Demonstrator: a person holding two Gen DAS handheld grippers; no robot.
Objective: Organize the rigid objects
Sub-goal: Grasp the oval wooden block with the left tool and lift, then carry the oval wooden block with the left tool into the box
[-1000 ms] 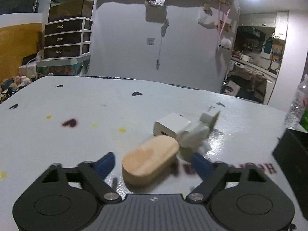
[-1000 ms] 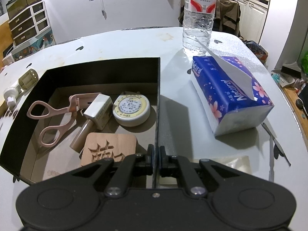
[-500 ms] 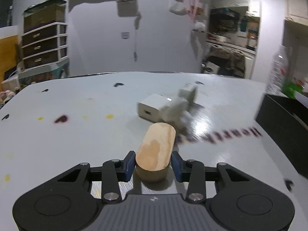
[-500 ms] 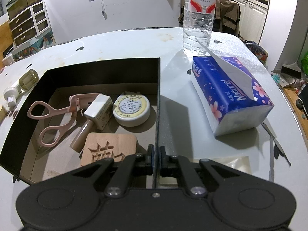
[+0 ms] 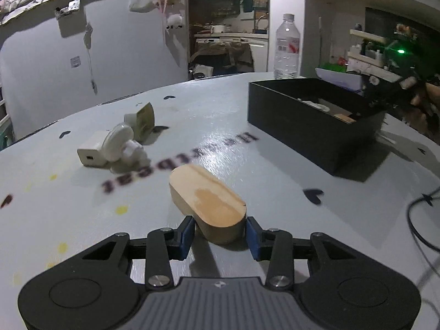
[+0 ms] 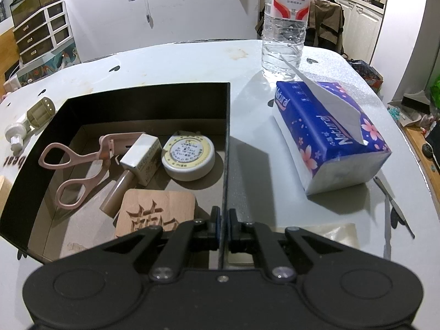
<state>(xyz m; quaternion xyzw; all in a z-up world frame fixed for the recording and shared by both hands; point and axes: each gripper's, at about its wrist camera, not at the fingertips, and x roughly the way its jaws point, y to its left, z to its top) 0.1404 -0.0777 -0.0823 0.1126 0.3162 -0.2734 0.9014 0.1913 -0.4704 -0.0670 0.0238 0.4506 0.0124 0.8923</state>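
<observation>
Wooden oval block (image 5: 206, 199), clamped at its near end between the blue pads (image 5: 187, 233) of our left tool (image 5: 219, 233); it looks lifted clear of the worktop (image 5: 68, 220), though contact underneath is hidden. Our right tool (image 6: 223, 229) is clenched on the right wall of the black box (image 6: 227, 126), steadying it. The box stands toward the worktop's right edge in the left view, well apart from the block.

Inside the box we see a pink curler (image 6: 79, 170), a small bottle (image 6: 137, 162), a round white tin (image 6: 188, 156) and a carved wooden tile (image 6: 156, 214). A white charger (image 5: 92, 155) and a white pump piece (image 5: 123, 144) lie together on the worktop beyond the block, not yet sorted. A water bottle (image 6: 286, 24) and tissue pack (image 6: 330, 134) stand right of the box.

We judge the step in hand to be the carry of the block to the box. The next move calls for travel rightward, clearing the near box wall, then release over a bare part of the floor, likely the left front corner.
</observation>
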